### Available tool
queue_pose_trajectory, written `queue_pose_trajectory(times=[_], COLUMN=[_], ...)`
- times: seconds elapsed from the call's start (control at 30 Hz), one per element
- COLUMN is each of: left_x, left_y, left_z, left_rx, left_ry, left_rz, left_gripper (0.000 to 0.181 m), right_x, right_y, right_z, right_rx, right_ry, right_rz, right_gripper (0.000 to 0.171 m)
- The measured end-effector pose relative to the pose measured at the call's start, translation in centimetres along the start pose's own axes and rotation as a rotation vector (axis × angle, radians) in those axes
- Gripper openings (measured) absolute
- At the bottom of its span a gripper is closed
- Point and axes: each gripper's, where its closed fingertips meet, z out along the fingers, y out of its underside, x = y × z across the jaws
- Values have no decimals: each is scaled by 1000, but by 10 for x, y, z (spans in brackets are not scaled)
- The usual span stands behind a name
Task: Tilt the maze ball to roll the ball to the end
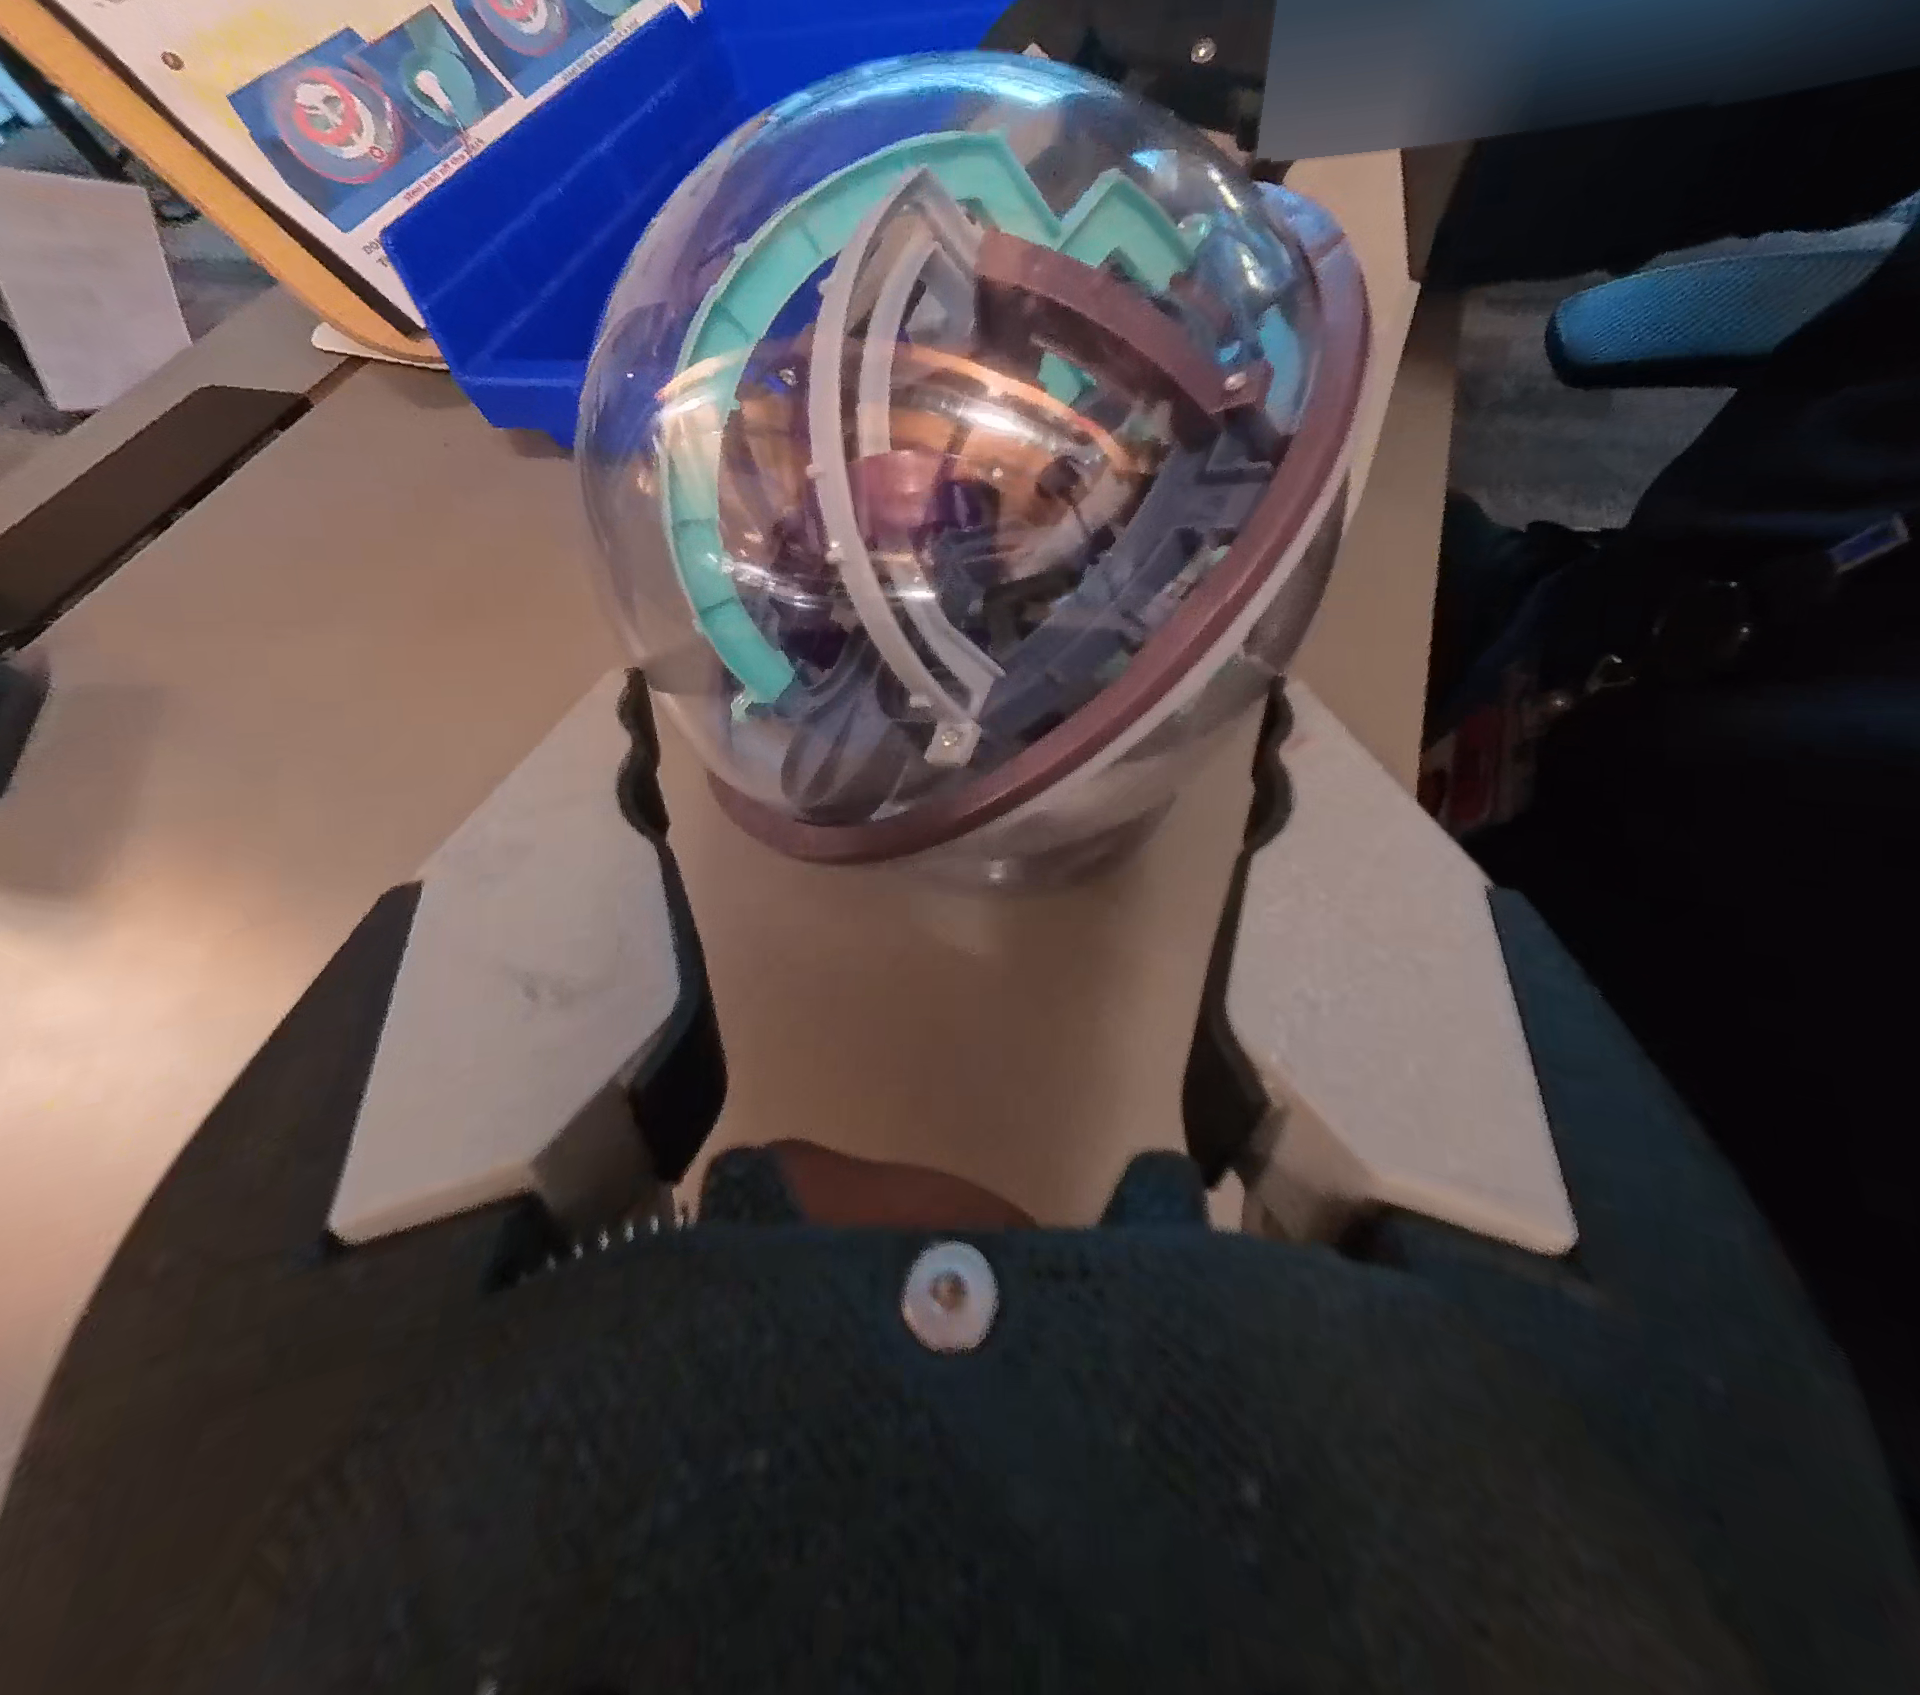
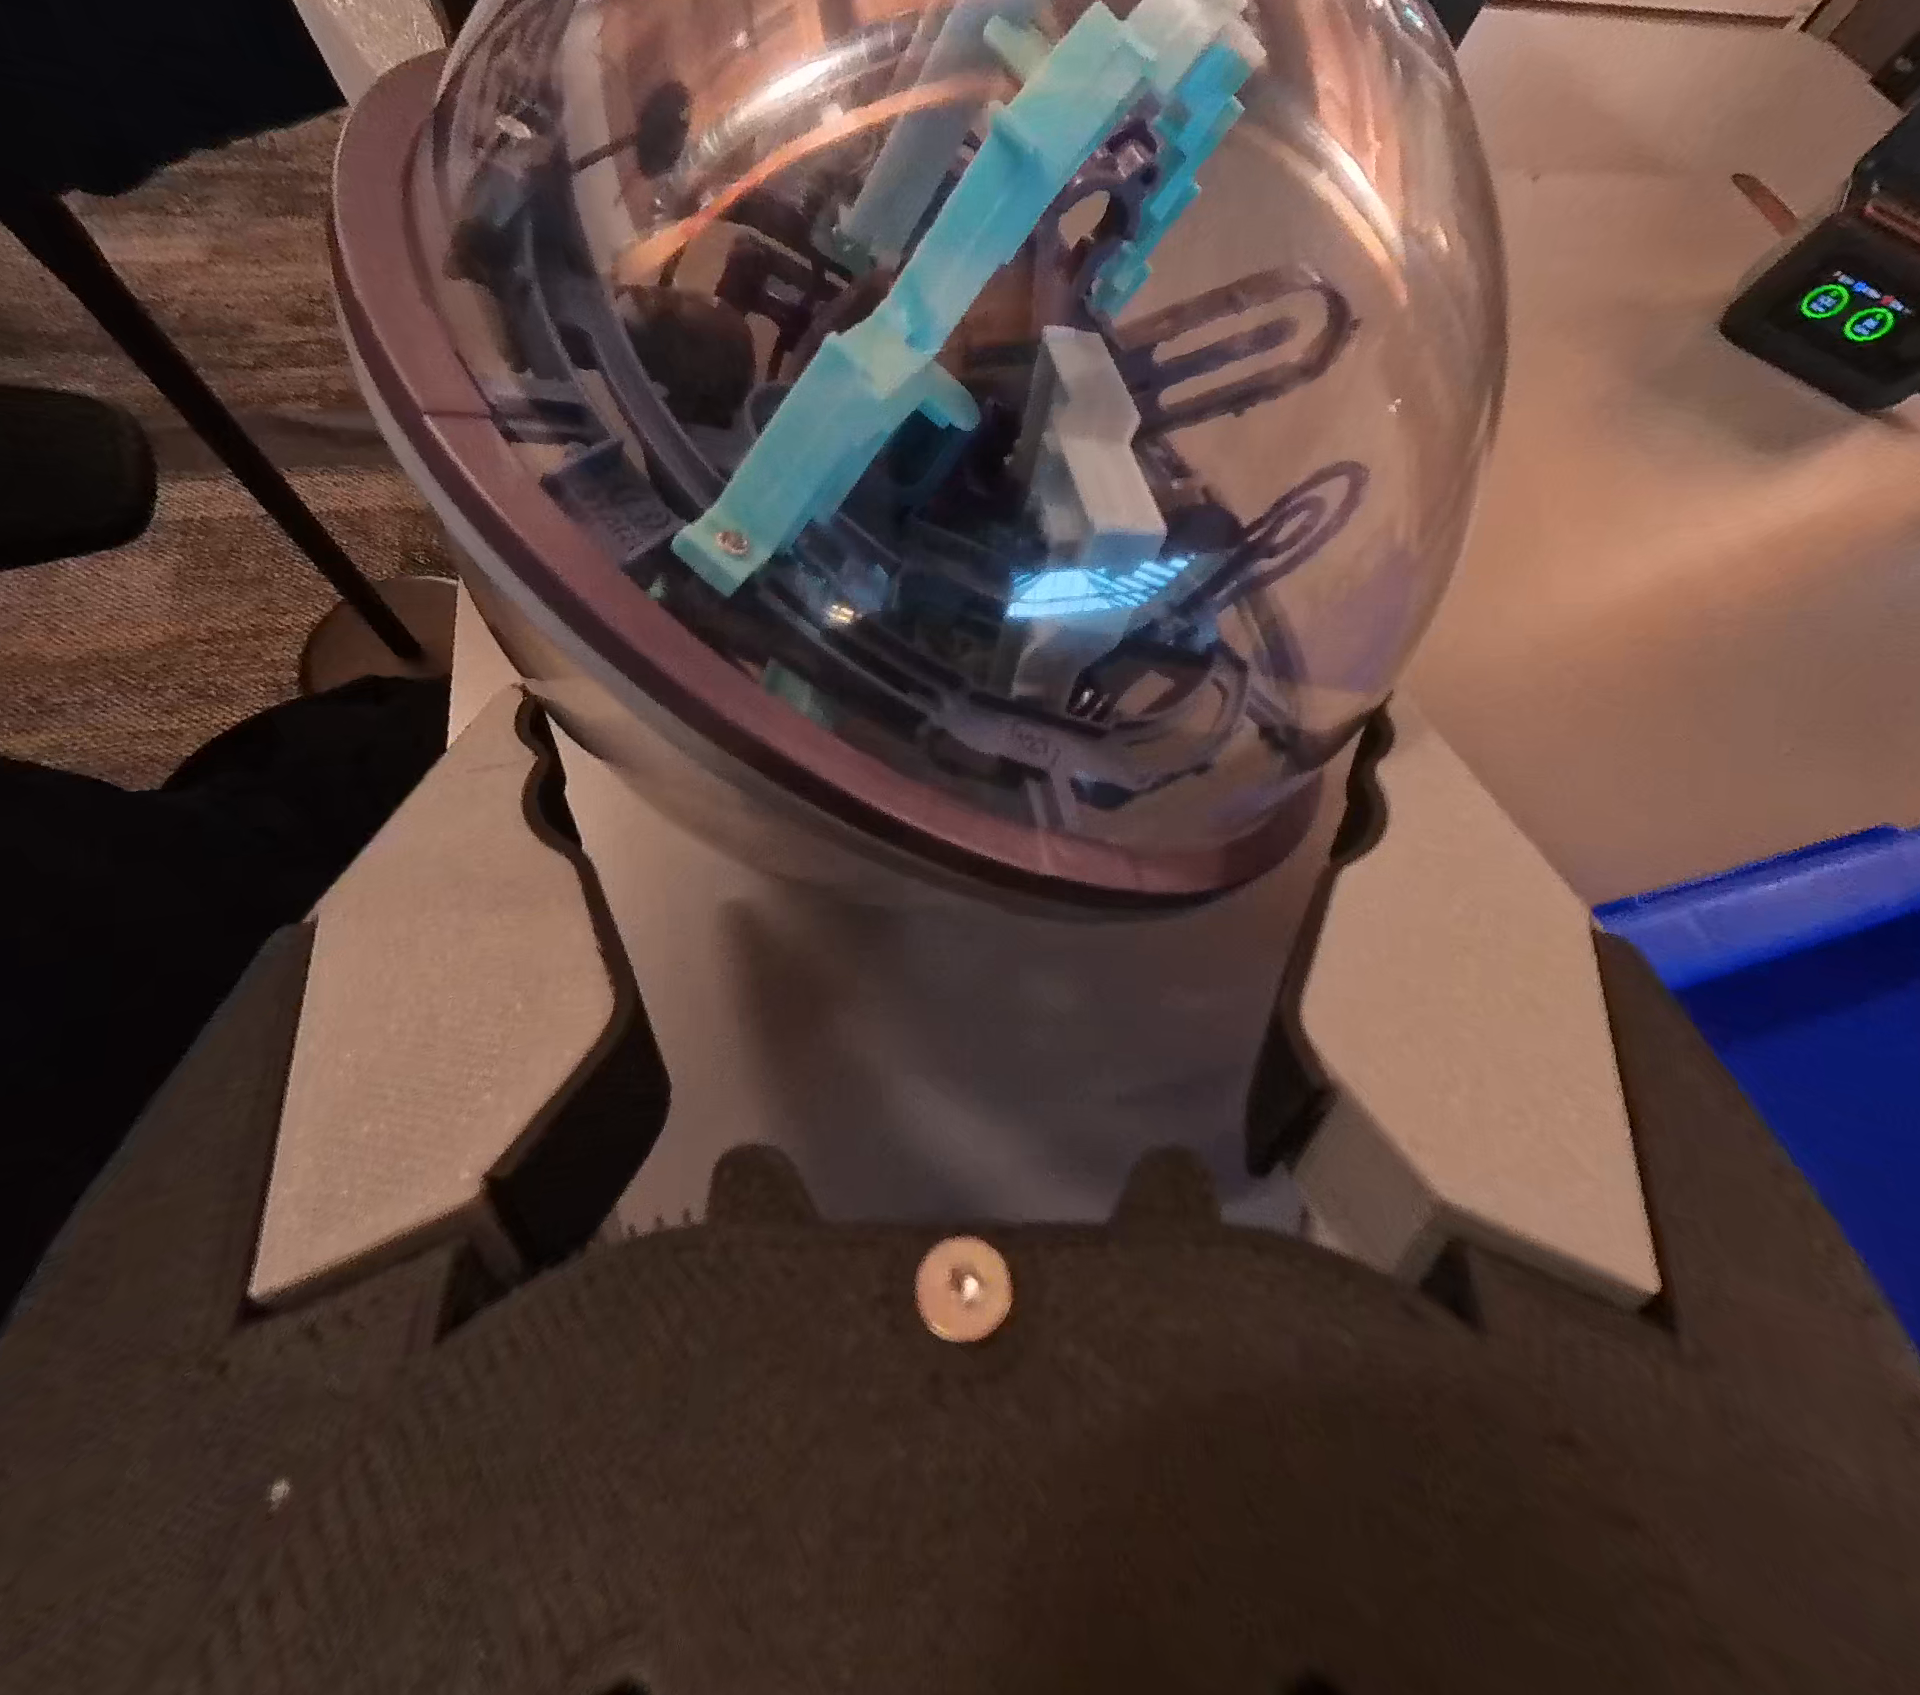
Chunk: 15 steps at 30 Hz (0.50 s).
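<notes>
Resting between both gripper tips [image 1: 951, 710], tilted maze ball [image 1: 966, 450].

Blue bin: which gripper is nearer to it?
Right. The right gripper has the blue bin just beside its finger; the left gripper faces it beyond the maze ball.

Clear plastic maze ball [image 1: 971, 461] with teal, grey and brown tracks, clamped by left hand-held gripper [image 1: 956, 710], above beige worktop [image 1: 312, 606], blue plastic bin [image 1: 665, 191] behind
</notes>
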Motion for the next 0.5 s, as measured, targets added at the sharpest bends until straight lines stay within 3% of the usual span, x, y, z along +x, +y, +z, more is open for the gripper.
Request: queue_pose_trajectory(times=[0.17,0.3,0.33,0.4,0.5], left_x=[0,0,0,0,-1], left_y=[-2,-3,-3,-3,-3], left_z=[0,2,2,2,3], left_rx=[47,73,75,75,74], left_ry=[6,7,7,9,13], left_rz=[-13,-22,-22,-23,-23], left_gripper=[112,112,112,113,113], right_x=[1,9,17,43,80], right_y=[-1,3,8,18,38], right_z=[-6,-35,-48,-80,-119], right_rx=[-7,-28,-57,-127,-245], right_ry=[-1,26,59,144,179], right_rz=[-18,-70,-103,-173,-184], right_gripper=[140,136,130,101,79])
